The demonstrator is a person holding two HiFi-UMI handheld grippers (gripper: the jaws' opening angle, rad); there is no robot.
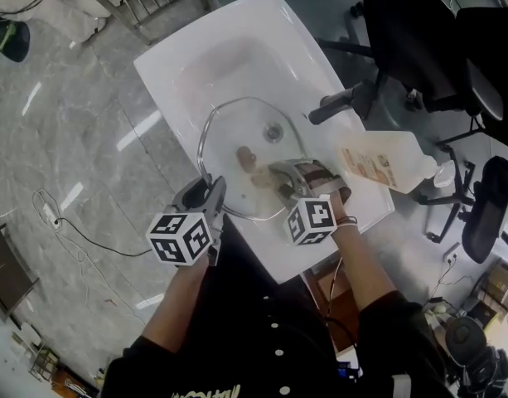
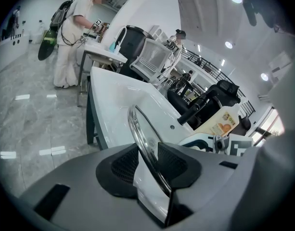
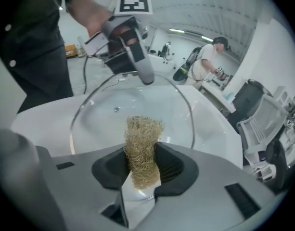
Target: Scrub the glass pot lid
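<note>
We wear a black top (image 1: 262,338) with small white dots (image 1: 278,352), pale lettering (image 1: 208,390) low on the front, and dark sleeves (image 1: 394,313). Our left gripper (image 1: 210,191) and right gripper (image 1: 278,177) have grey shells (image 2: 65,191) and black ribbed pads (image 3: 111,167). Each carries a white cube (image 1: 181,238) printed with black square markers

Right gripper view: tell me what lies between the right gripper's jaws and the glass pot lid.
A tan, fibrous scrub pad, clamped in the right gripper, sticks out toward the glass pot lid. The right gripper view shows it.
</note>
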